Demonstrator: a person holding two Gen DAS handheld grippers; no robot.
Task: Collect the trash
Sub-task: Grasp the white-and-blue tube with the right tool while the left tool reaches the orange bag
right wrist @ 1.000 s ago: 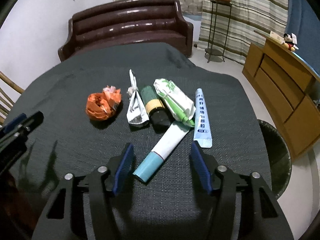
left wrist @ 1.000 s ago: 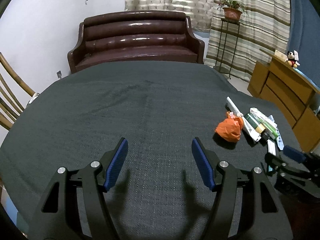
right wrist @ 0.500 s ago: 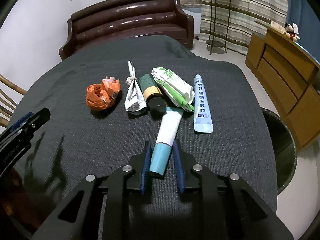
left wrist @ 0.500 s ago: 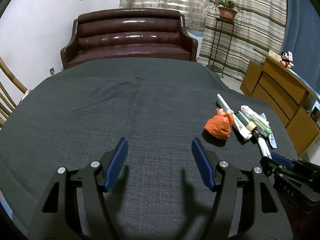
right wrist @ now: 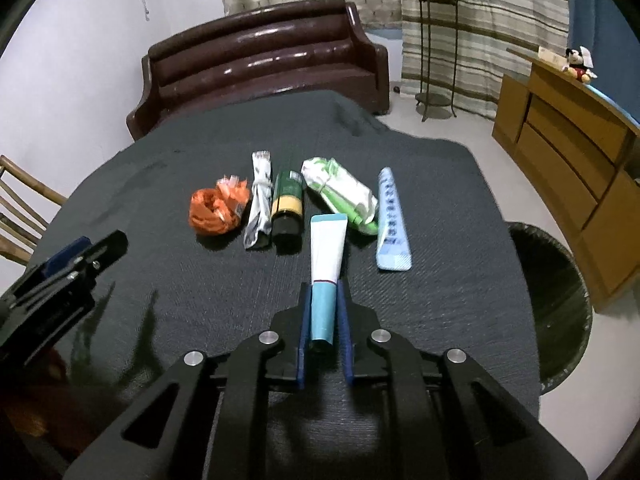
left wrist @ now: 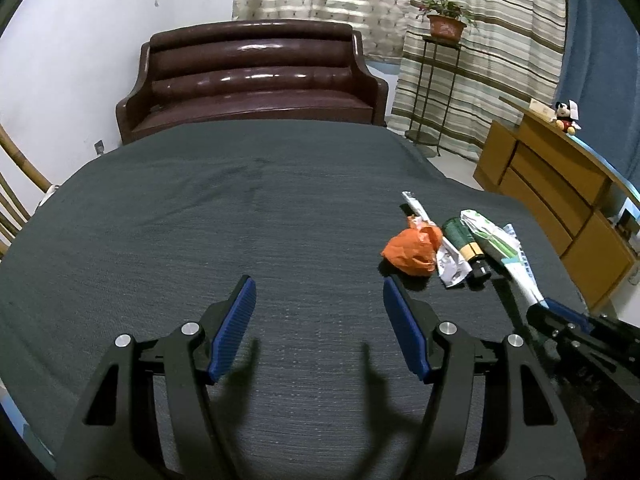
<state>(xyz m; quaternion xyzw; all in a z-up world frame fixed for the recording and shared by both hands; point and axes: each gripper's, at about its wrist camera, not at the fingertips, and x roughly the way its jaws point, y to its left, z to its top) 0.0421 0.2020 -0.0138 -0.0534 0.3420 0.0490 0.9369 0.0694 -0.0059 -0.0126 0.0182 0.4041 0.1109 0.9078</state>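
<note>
Six pieces of trash lie on the dark grey tablecloth (right wrist: 460, 300), and places here are given from the white tube with the teal cap (right wrist: 326, 268) at the near middle of it. Far to the left of the tube, the left gripper (left wrist: 316, 312) hangs over bare cloth with its blue pads wide apart and nothing between them. Left of the tube and farther back sits a crumpled orange bag (right wrist: 216, 210), then a twisted white wrapper (right wrist: 258, 204) just beside it, then a dark green bottle (right wrist: 287, 206) with a yellow band and black cap, lying with its cap toward the camera. The tube itself points away from the camera, its flat crimped end near the bottle's cap, its teal cap end between the pads of the right gripper (right wrist: 324, 300), whose jaws are closing narrowly and press on both sides of the cap. Behind and right of the tube lies a white and green packet (right wrist: 340, 190), and to the right of that a long light blue sachet (right wrist: 391, 224). Farthest right of the tube, below the table's edge, stands a dark bin (right wrist: 556, 300) on the pale floor.
</note>
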